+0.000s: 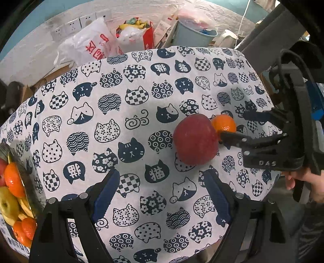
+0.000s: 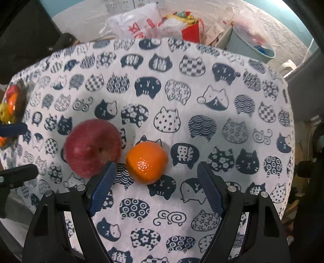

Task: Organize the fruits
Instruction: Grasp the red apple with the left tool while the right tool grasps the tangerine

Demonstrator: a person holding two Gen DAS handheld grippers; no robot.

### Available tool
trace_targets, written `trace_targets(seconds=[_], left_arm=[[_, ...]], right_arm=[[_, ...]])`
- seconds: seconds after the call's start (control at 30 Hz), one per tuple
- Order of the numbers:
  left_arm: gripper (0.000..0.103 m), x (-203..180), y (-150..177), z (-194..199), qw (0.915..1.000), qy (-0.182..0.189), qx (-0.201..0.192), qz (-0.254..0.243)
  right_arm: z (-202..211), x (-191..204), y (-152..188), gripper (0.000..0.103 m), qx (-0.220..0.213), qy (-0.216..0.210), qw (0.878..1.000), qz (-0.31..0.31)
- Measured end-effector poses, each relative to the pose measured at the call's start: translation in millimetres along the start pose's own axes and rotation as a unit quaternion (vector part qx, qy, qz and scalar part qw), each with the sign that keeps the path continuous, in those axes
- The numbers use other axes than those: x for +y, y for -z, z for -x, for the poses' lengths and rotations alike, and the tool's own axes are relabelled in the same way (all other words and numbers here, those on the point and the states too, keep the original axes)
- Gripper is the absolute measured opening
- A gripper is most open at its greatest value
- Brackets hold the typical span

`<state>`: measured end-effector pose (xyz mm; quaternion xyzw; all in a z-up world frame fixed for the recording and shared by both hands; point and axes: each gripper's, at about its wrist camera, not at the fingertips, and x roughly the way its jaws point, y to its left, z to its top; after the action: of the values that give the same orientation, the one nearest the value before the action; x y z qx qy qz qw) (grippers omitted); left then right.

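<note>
Cat-print cloth covers the desk. Toward its near edge a red apple and an orange sit apparently touching. The right gripper and left gripper both hover spread and empty. Firm, smooth, rollable fruit: grip across the widest part.

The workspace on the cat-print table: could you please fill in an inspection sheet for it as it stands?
Surface: table under a cat-print cloth, mostly bare.
Job's things: red apple and orange side by side on the cloth; fruit tray at the table's edge holds oranges, a yellow apple and other fruit.
Clutter: nothing seen on the cloth.
Grippers: left gripper open, holding nothing, the apple ahead of it; right gripper open, fingers either side of the orange, not touching.
Cables: a white cord by the wall.
Surroundings: plastic bags, a red bag, a pale bin, wall sockets.
</note>
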<state>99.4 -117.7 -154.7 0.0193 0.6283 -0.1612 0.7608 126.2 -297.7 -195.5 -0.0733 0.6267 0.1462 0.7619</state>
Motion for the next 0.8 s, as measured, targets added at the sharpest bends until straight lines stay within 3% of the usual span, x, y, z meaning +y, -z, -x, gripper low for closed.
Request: trace_targets(seconds=[0.13,0.23,0.37,0.53,0.8], left_arm=[[0.087,-1.9,-2.4,-4.9,1.0000,0.001,0.003,0.002],[0.087,-5.6,-5.9,-7.4,1.0000,0.004,0.004,0.003],[0.087,-15.8,-12.2,-11.1,0.9999,0.010,0.003,0.000],[0.087,-26.6,-17.8,-17.8,0.9999,0.016,0.004,-0.001],[0.088,-30.8,-23.7,-39.4,0.9992,0.034,0.004,0.021]], right_arm=[[-9.9,-2.0,1.1,0.079,0.004,-0.004,1.000,0.000],[-11.4,-3.1,0.3,0.071,-0.004,-0.023,1.000,0.001],[-9.9,1.0,-1.6,0.048,-0.011,-0.041,0.999,0.016],[-2.7,-1.1,-0.2,0.048,-0.012,-0.025,1.000,0.015],[30.7,-37.6,2.7,0.048,-0.035,0.005,0.999,-0.032]])
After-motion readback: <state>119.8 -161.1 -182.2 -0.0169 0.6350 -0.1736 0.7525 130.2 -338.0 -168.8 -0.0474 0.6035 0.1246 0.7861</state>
